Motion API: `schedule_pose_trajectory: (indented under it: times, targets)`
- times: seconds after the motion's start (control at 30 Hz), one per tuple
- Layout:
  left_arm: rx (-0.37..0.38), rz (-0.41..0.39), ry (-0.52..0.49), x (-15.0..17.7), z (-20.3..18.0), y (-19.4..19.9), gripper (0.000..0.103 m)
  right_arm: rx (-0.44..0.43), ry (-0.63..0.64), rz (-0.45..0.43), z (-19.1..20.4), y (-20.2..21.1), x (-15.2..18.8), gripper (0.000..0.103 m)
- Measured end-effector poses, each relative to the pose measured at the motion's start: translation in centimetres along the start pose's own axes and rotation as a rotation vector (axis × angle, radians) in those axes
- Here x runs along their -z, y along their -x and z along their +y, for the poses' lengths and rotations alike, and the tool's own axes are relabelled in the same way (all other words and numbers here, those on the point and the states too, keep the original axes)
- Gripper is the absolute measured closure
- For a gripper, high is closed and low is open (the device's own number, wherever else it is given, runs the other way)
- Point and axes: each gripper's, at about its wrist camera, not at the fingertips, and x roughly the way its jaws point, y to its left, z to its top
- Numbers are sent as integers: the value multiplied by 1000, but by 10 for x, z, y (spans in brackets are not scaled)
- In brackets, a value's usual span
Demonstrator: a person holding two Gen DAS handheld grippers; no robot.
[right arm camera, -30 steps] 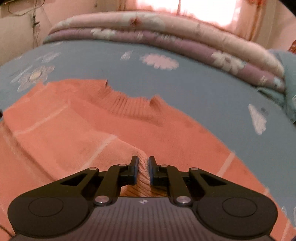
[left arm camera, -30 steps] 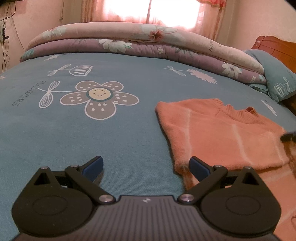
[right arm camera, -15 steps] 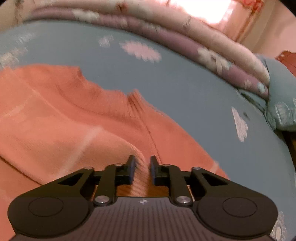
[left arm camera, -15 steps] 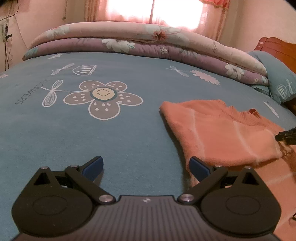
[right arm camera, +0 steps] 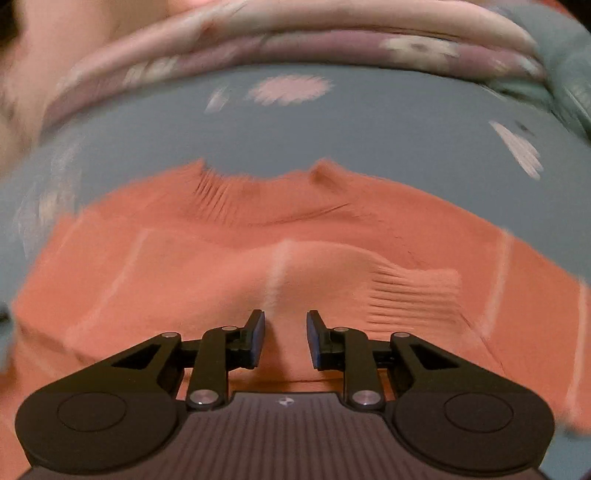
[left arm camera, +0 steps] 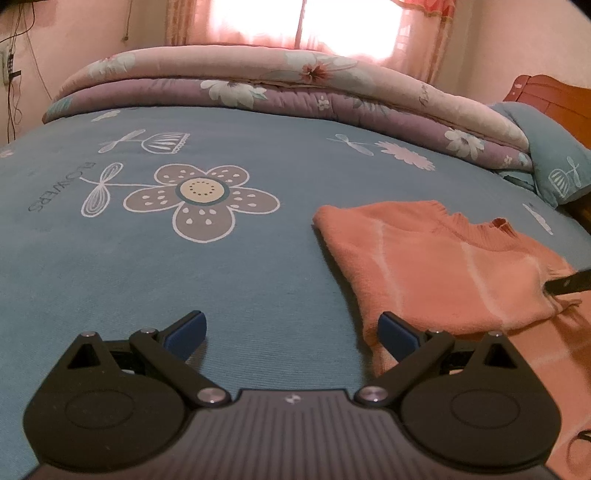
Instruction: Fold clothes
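The orange sweater lies partly folded on a blue bedsheet, at three o'clock in the left wrist view. At ten o'clock the sheet bears a large printed flower. At twelve o'clock a folded floral quilt lies under a bright curtained window; a wooden headboard shows at two o'clock. The left gripper stands wide open, empty. The right gripper is opening just above the sweater, its pads off the fabric.
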Motion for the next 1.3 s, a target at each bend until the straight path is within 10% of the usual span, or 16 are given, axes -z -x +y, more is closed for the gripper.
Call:
schedule_pose_trajectory:
  times: [0.1, 0.3, 0.4, 0.57, 0.8, 1.03, 1.17, 1.3]
  targets:
    - [7, -3, 19, -1, 3, 1, 4, -83, -326, -63, -47, 21, 14, 50]
    - [11, -8, 21, 0, 3, 3, 4, -83, -507, -65, -74, 18, 41, 58]
    - [10, -7, 20, -1, 3, 2, 4, 8, -362, -89, -51, 32, 30, 63]
    - [2, 4, 17, 0, 3, -1, 4, -116, -54, -152, 3, 28, -13, 61]
    - [25, 14, 30, 1, 8, -2, 4, -193, 434, 19, 92, -46, -42, 58]
    - [35, 19, 39, 2, 9, -2, 4, -261, 564, 83, 105, -71, -53, 57]
    - [30, 27, 33, 3, 7, -4, 4, -264, 623, 77, 110, -66, -40, 92]
    - [23, 26, 27, 3, 6, -4, 4, -212, 615, -10, 119, -63, -38, 93]
